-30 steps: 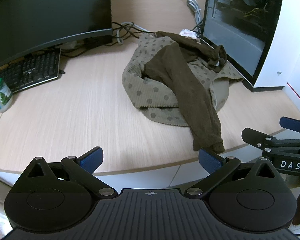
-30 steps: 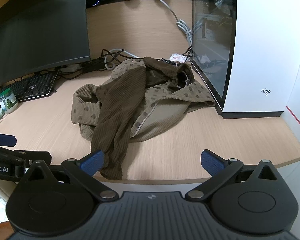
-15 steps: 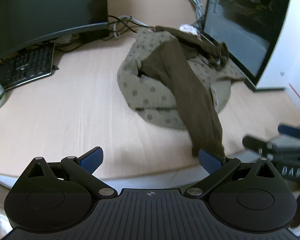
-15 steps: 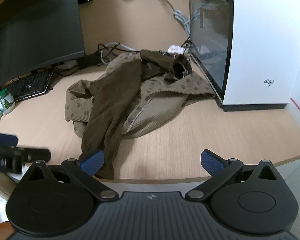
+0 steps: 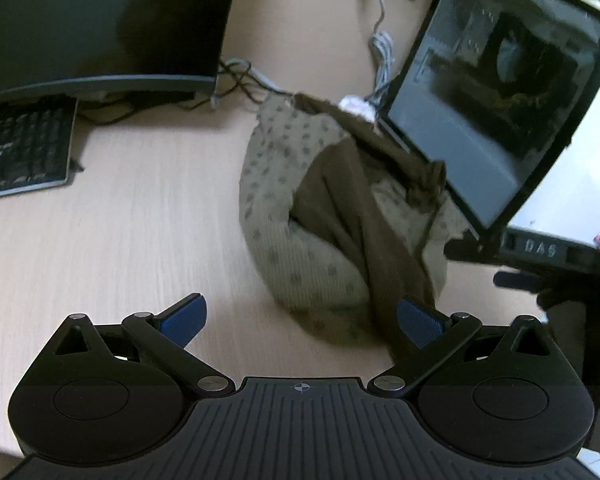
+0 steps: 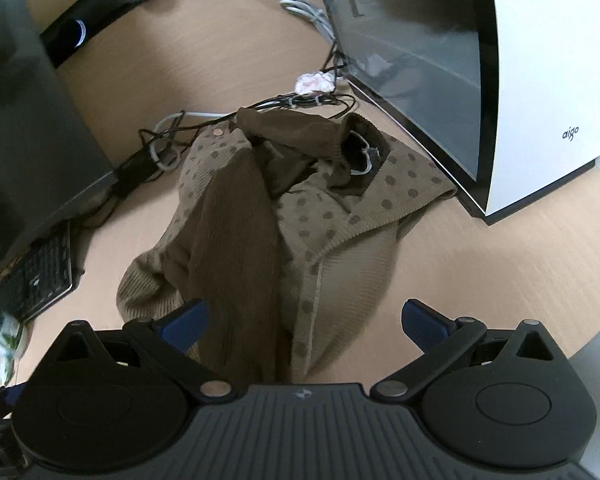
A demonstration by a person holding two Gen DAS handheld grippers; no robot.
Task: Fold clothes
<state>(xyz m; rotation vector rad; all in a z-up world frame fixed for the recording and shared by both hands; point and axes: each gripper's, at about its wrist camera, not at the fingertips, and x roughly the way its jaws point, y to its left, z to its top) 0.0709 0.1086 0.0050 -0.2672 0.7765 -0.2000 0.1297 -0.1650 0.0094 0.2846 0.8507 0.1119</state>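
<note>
A crumpled olive sweater with brown dots [image 5: 284,216] lies on the wooden desk, with a dark brown sleeve [image 5: 360,216] draped over it. In the right wrist view the sweater [image 6: 340,216] and the brown sleeve [image 6: 236,240] fill the middle. My left gripper [image 5: 300,316] is open and empty, just in front of the sweater's near edge. My right gripper [image 6: 304,320] is open and empty, above the sweater's near part. The right gripper also shows in the left wrist view [image 5: 512,264], to the right of the sweater.
A white computer case with a glass side [image 6: 480,60] stands right of the sweater. A dark monitor [image 5: 100,20], a keyboard [image 5: 20,148] and tangled cables [image 6: 156,148] are at the left and back. A small green jar [image 6: 0,328] stands near the left desk edge.
Both grippers have moved forward over the desk toward the sweater, which now looks larger and closer. Both stay open. The sweater has not moved.
</note>
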